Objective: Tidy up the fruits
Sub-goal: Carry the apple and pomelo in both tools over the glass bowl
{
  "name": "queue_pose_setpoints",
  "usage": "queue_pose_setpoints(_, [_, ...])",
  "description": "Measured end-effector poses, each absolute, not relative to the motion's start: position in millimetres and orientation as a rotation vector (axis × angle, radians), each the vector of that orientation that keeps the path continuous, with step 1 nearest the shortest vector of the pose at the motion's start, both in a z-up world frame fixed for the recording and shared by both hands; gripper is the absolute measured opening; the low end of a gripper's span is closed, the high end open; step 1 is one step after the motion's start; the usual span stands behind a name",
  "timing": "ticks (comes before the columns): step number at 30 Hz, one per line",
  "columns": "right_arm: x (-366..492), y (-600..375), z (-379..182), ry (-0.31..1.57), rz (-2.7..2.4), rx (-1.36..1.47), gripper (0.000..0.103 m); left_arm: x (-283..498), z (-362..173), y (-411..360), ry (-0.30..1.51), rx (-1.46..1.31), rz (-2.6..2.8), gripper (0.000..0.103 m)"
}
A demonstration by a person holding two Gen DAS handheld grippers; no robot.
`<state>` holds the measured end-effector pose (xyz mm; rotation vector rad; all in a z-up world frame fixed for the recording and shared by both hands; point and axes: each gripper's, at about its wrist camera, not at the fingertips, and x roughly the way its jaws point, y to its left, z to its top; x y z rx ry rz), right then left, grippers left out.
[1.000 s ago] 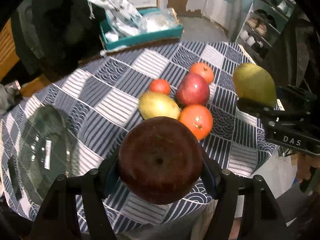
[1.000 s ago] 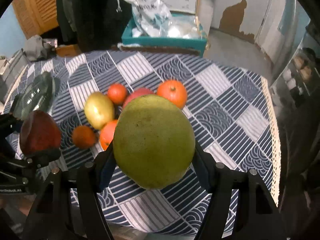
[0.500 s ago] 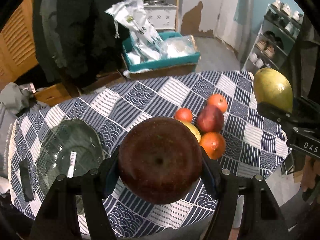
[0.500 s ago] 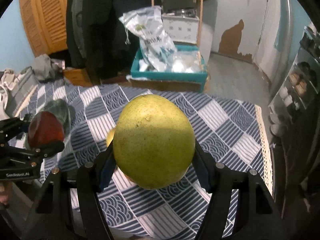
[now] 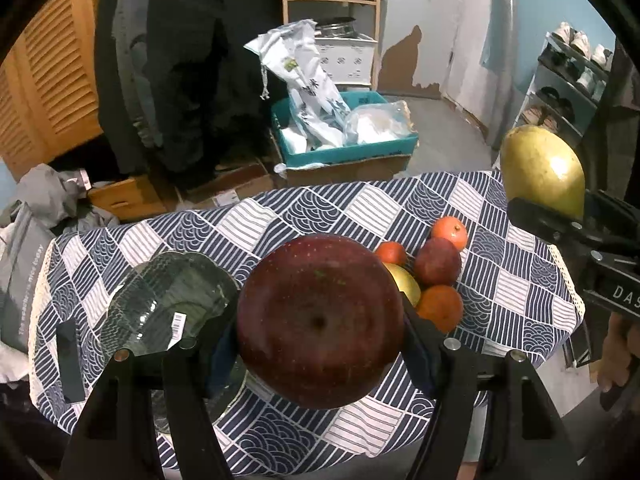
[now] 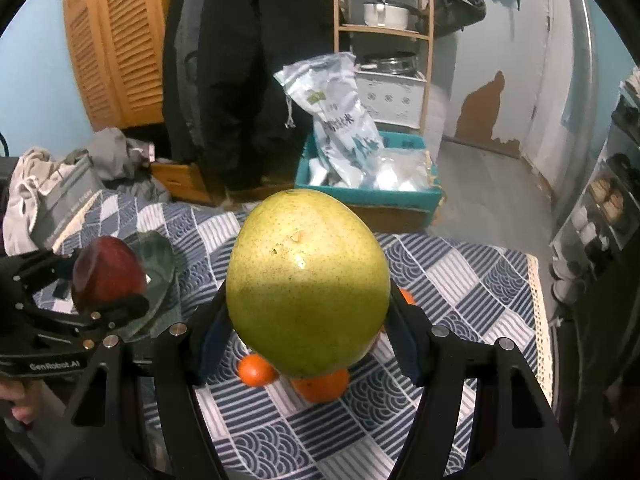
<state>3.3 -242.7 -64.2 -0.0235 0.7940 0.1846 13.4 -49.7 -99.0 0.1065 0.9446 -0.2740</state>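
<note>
My left gripper (image 5: 320, 344) is shut on a dark red apple (image 5: 320, 320), held well above the table. In the right wrist view the same apple (image 6: 106, 276) shows at the left, over the glass bowl (image 6: 160, 264). A large yellow-green pear (image 6: 308, 280) fills the right gripper (image 6: 308, 340), which is shut on it; from the left wrist this pear (image 5: 540, 172) hangs at the far right. On the cloth lie several fruits: a red apple (image 5: 437, 261), oranges (image 5: 440, 307) (image 5: 449, 228) (image 5: 391, 253) and a yellow fruit (image 5: 406, 284), partly hidden. The glass bowl (image 5: 168, 300) sits at the left.
A blue-and-white patterned cloth (image 5: 280, 224) covers the small table. A black flat object (image 5: 70, 360) lies by the bowl. Beyond the table stand a teal box with bags (image 5: 344, 136), a dark coat (image 5: 192, 60), a wooden shelf (image 5: 332, 0) and a shoe rack (image 5: 572, 80).
Both grippers have risen with their fruit, so the table looks smaller and farther. The views tilted up, showing more of the room. Neither grip changed.
</note>
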Motion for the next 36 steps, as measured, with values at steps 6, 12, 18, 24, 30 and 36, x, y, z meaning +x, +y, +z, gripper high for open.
queue_pose_setpoints(6, [8.7,-224.3,-54.8,0.776,0.207,-0.028,0.069,12.7,-89.0,-32.4,0.914,0.089,-0.254,0.072])
queue_pose_setpoints(12, [16.6,-204.3,-50.9,0.778,0.231,-0.033,0.069,14.5,-82.4,-12.3,0.899,0.069,-0.231,0.072])
queue_pose_setpoints(18, [27.0,-177.0,-50.5,0.788,0.272,-0.035,0.069,17.3,-87.1,12.4,0.914,0.034,-0.195,0.072])
queue_pose_setpoints(24, [40.2,-147.8,-58.3,0.814,0.312,-0.039,0.069,20.4,-94.8,42.5,0.932,-0.003,-0.146,0.072])
queue_pose_setpoints(30, [54.7,-118.6,-72.2,0.849,0.352,-0.050,0.069,23.7,-104.3,74.5,0.947,-0.042,-0.090,0.072])
queue_pose_setpoints(36, [68.9,-86.1,-90.3,0.887,0.389,-0.070,0.069,28.4,-118.8,102.7,0.968,-0.066,-0.031,0.072])
